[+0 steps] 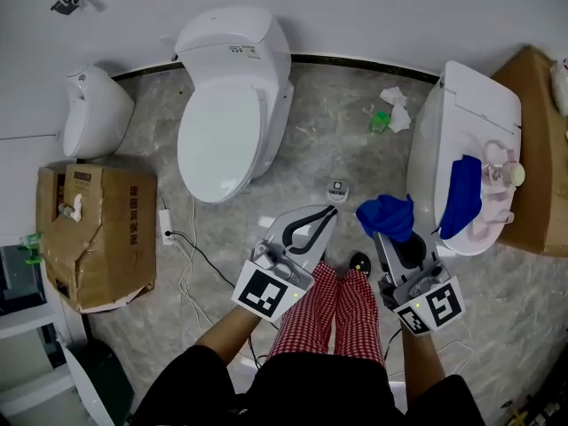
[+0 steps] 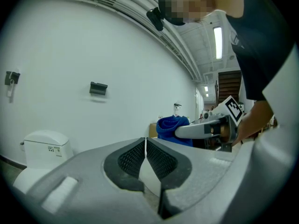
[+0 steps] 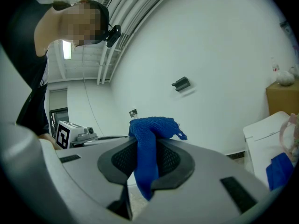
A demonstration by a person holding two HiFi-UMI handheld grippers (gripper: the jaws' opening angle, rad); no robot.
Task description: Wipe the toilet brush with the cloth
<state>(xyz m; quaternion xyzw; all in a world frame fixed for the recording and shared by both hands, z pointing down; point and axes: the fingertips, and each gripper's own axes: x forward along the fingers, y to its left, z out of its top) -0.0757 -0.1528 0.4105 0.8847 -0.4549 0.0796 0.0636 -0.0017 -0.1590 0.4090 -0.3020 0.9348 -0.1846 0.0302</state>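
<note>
The right hand-held gripper is clamped on a blue cloth. The fabric is pinched between the two dark ribbed pads, bunches out above the jaw tips and hangs in a tail below them. In the head view this gripper and its cloth sit just beside the right toilet, near its front rim.

The left hand-held gripper has its jaws pressed together with nothing between them. It is further from the right toilet, on the far side of the right gripper, over the grey floor.

A second blue cloth is draped over the right toilet's rim. Just beside it, on that toilet, lies a pinkish thing with a round pale end. Whether that is the toilet brush cannot be told from these views.
</note>
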